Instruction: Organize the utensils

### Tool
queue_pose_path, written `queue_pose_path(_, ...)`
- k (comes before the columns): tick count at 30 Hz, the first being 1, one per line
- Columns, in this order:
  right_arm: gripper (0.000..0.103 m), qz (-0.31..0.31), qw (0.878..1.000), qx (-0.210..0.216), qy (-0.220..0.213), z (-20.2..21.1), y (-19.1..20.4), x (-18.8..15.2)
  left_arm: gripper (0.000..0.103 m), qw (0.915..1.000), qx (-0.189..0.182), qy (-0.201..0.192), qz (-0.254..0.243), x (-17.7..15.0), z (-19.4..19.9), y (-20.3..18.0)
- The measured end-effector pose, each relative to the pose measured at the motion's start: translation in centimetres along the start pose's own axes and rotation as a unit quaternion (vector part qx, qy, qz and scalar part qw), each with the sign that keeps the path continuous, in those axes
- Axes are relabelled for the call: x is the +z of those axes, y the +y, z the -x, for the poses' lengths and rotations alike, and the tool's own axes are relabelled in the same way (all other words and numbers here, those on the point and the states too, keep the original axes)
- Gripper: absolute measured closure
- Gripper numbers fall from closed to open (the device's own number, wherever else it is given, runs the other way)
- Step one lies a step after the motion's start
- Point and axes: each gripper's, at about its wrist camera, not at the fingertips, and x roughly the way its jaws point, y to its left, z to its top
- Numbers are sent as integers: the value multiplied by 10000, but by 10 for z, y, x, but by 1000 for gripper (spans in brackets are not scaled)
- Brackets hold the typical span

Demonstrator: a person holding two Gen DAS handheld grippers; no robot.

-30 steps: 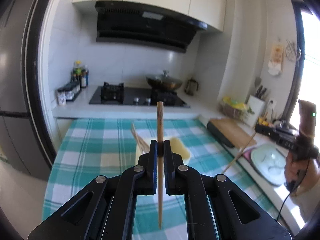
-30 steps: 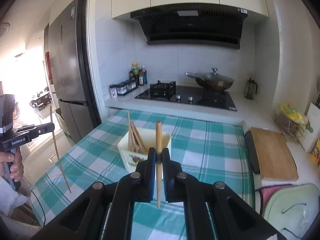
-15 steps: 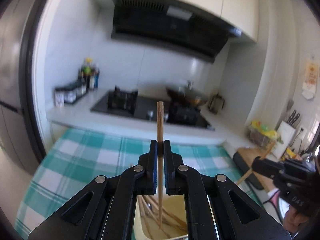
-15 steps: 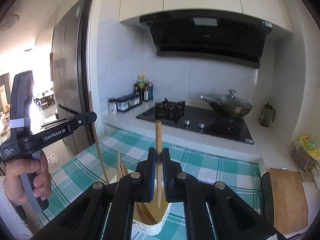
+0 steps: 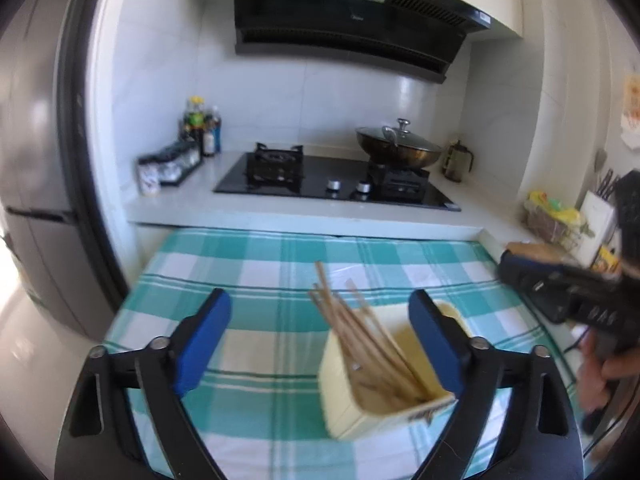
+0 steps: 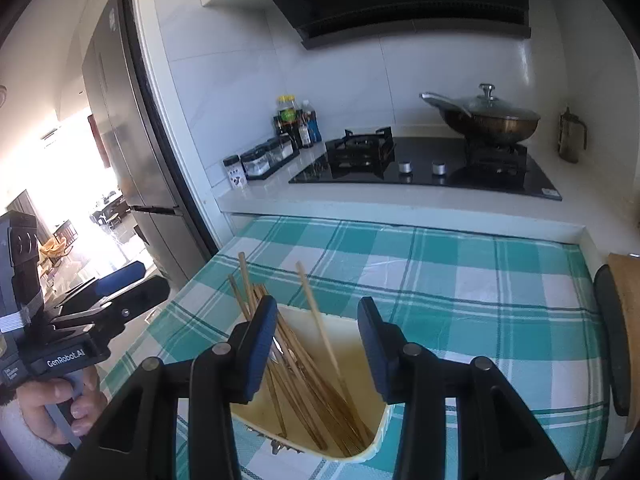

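A cream utensil holder (image 5: 352,408) stands on the green checked tablecloth (image 5: 256,264) with several wooden chopsticks (image 5: 360,340) leaning in it. My left gripper (image 5: 318,320) hovers just above and left of it. Its jaws are opening wide with nothing pressed between the pads. In the right wrist view my right gripper (image 6: 316,316) hangs over the holder (image 6: 380,428), its jaws opening. One loose chopstick (image 6: 320,328) leans in the holder between the pads, touched by neither. The rest of the chopstick bundle (image 6: 296,372) lies to its left.
Behind the table runs a white counter (image 5: 280,208) with a black gas hob (image 5: 332,184), a lidded wok (image 5: 396,148) and condiment jars (image 5: 172,160). A fridge (image 6: 132,152) stands to the left. A wooden cutting board (image 6: 628,300) lies to the right.
Both grippers came down over the holder and opened. The chopstick each one held has dropped into the holder.
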Motion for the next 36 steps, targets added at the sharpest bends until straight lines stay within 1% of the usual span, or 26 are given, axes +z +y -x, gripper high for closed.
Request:
queue_pose_path(1, 57, 74, 9998, -90, -136, 15, 4, 0, 1, 9999, 131, 24, -101, -2, 13, 0)
queue_pose_path(3, 48, 251, 9980, -294, -502, 52, 17, -4, 1, 9994, 233, 75, -259, -11, 40, -3)
queue_pose_path(4, 39, 292, 9967, -343, -670, 70, 21, -8, 1, 9992, 255, 118, -279, -19, 56, -6)
queue_pose_path(5, 31, 312, 9953, -415, -818, 87, 26, -13, 1, 9993, 235, 173, -247, -26, 67, -8)
queue_pose_path(6, 27, 305, 9937, -572, -914, 107, 33, -23, 1, 9993, 190, 258, -173, -36, 80, -11)
queue_pose_path(7, 22, 269, 9925, -727, -948, 119, 37, -29, 1, 9992, 174, 341, -113, -44, 89, -14)
queue_pose_path(8, 20, 213, 9909, -920, -963, 133, 44, -41, 0, 9988, 184, 444, -54, -56, 102, -19)
queue_pose_path(11, 15, 84, 9891, -1227, -811, 163, 61, -75, 0, 9991, 293, 322, -9, -82, 136, -32)
queue_pose_path(12, 14, 77, 9885, -1333, -714, 172, 68, -89, 0, 9990, 357, 259, 18, -90, 148, -36)
queue_pose_path(15, 14, 113, 9852, -1580, -659, 196, 85, -121, 0, 9989, 446, 127, 19, -104, 176, -44)
queue_pose_path(18, 14, 213, 9819, -1752, -689, 216, 102, -141, 0, 9972, 733, 52, -160, -113, 197, -56)
queue_pose_path(20, 14, 285, 9812, -1763, -736, 230, 111, -150, 0, 9964, 812, -4, -261, -116, 207, -62)
queue_pose_path(23, 14, 346, 9799, -1781, -830, 245, 123, -155, 0, 9969, 738, -27, -285, -120, 218, -64)
queue_pose_path(26, 14, 342, 9800, -1761, -863, 251, 129, -157, 0, 9972, 698, -85, -274, -123, 231, -65)
queue_pose_path(32, 14, 267, 9819, -1702, -790, 254, 134, -164, 0, 9957, 877, -165, -267, -125, 244, -68)
queue_pose_path(36, 14, 243, 9834, -1633, -751, 257, 138, -169, 0, 9956, 890, -172, -235, -125, 247, -68)
